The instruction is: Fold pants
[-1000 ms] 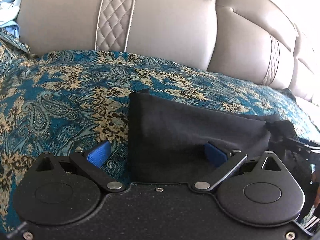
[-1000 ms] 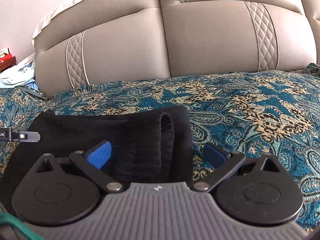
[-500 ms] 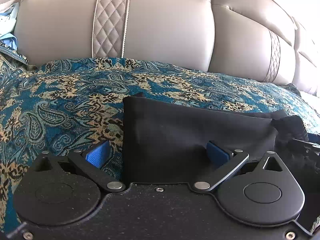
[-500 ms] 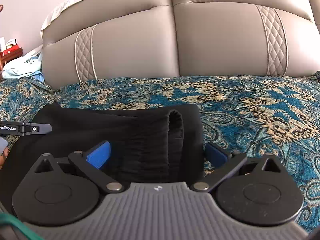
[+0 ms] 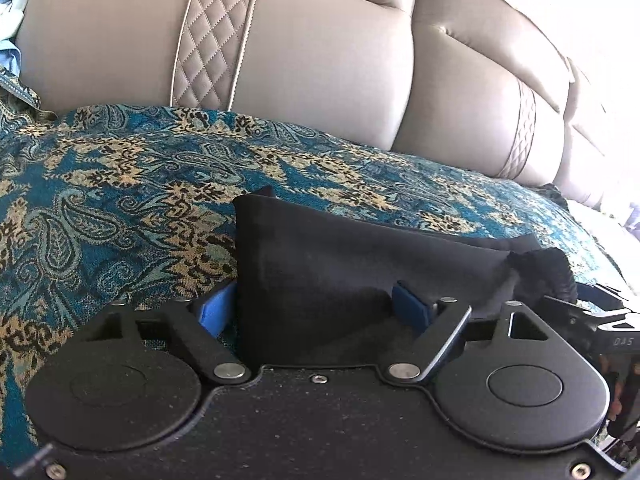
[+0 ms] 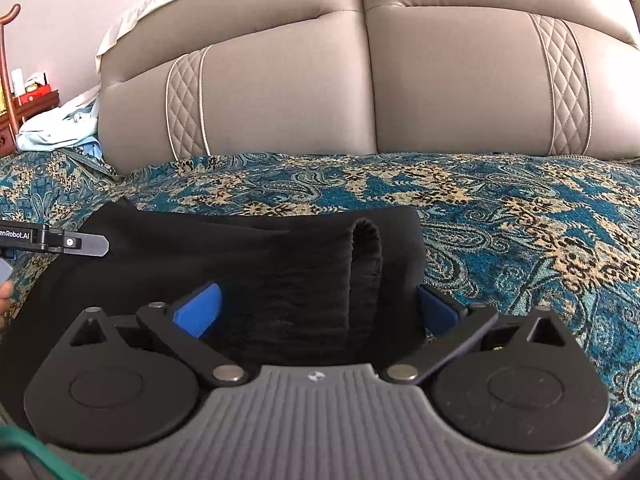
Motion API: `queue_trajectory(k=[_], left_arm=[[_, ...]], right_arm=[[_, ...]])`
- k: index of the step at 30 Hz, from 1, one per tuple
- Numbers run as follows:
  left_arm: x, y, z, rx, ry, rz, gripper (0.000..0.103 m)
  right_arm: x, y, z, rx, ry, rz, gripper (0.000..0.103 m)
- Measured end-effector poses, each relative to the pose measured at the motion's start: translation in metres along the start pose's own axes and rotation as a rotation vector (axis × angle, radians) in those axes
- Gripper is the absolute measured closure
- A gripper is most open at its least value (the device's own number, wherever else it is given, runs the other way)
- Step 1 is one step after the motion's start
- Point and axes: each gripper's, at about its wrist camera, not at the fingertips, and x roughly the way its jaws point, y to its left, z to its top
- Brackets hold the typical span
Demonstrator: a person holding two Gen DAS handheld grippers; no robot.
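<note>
Black pants [image 5: 344, 276] lie folded into a flat band on a blue paisley bedspread [image 5: 100, 208]. My left gripper [image 5: 312, 306] is open, with its blue fingers astride the left end of the band. My right gripper [image 6: 318, 306] is open, with its fingers astride the right end, where the ribbed waistband [image 6: 366, 272] stands up in a fold. The pants also show in the right wrist view [image 6: 200, 256]. Each gripper appears at the edge of the other's view: the left one [image 6: 56, 238] and the right one [image 5: 600, 328].
A beige padded headboard [image 6: 360, 88] rises behind the bedspread [image 6: 520, 216]. Light blue clothes [image 6: 60, 128] and a wooden stand [image 6: 24, 108] are at the far left. A bit of hand [image 6: 4, 300] shows at the left edge.
Both grippers have moved closer to the pants and lower, so the fabric now lies deeper between the open fingers. The pants have stayed flat.
</note>
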Motion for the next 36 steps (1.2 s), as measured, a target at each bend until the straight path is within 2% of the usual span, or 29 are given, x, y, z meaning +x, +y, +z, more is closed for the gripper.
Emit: queue_trajectory(k=[4, 6, 7, 8, 9, 11, 13, 17, 22, 28, 31, 33, 36], left_arm=[[0.003, -0.001, 0.001, -0.004, -0.006, -0.002, 0.022], [0.004, 0.0, 0.002, -0.022, -0.017, 0.007, 0.027], [0.004, 0.0, 0.002, -0.036, -0.029, 0.03, 0.043], [0.004, 0.0, 0.003, -0.051, -0.044, 0.067, 0.065], [0.004, 0.0, 0.003, -0.068, -0.056, 0.101, 0.071], [0.002, 0.005, 0.005, -0.117, -0.077, 0.115, 0.083], [-0.001, 0.006, 0.008, -0.131, -0.097, 0.132, 0.087], [0.003, 0.014, 0.027, -0.089, -0.133, 0.208, 0.087], [0.024, 0.046, 0.067, -0.067, -0.131, 0.297, 0.087], [0.068, 0.07, 0.112, 0.016, -0.116, 0.429, 0.087], [0.094, 0.079, 0.117, 0.042, -0.085, 0.486, 0.082], [0.101, 0.082, 0.111, 0.038, -0.092, 0.503, 0.079], [0.103, 0.08, 0.109, 0.055, -0.098, 0.511, 0.079]], right_arm=[[-0.001, 0.0, 0.0, 0.005, -0.009, 0.012, 0.011], [-0.002, 0.001, 0.0, 0.017, -0.019, 0.013, 0.017], [-0.003, 0.001, 0.0, 0.027, -0.027, 0.014, 0.025], [-0.003, 0.0, 0.0, 0.044, -0.035, 0.011, 0.037], [-0.004, -0.001, 0.0, 0.064, -0.041, 0.012, 0.048], [-0.003, -0.003, 0.001, 0.115, -0.046, 0.027, 0.062], [0.0, -0.003, 0.002, 0.161, -0.044, 0.054, 0.066], [0.014, 0.017, 0.013, 0.133, -0.046, 0.045, 0.071], [0.058, 0.046, 0.04, 0.156, -0.041, 0.031, 0.071], [0.115, 0.088, 0.074, 0.112, -0.029, -0.059, 0.07], [0.136, 0.099, 0.081, 0.064, -0.015, -0.103, 0.067], [0.145, 0.104, 0.08, 0.022, -0.011, -0.127, 0.064], [0.144, 0.099, 0.077, 0.042, -0.014, -0.108, 0.061]])
